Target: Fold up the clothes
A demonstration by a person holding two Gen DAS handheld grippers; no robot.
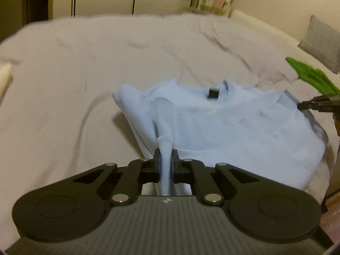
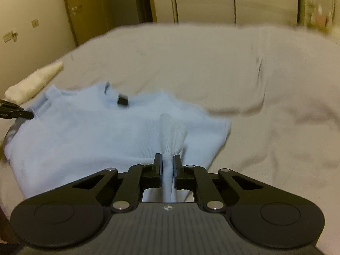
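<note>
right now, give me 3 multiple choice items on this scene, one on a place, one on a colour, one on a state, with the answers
1. Where does the green cloth lie in the left wrist view?
A. on top of the shirt
B. on the bed, off to the right of the shirt
C. between the left gripper's fingers

2. What colour is the shirt being folded?
A. light blue
B. green
C. dark grey

3. What state is the left gripper in?
A. wide open above the bed
B. shut on nothing
C. shut on a pinch of the shirt

Answers:
1. B, the green cloth sits on the bed cover near the right edge, apart from the shirt.
2. A, both views show pale blue fabric.
3. C, a ridge of blue fabric runs up between its closed fingers; the right gripper pinches the shirt likewise.
</note>
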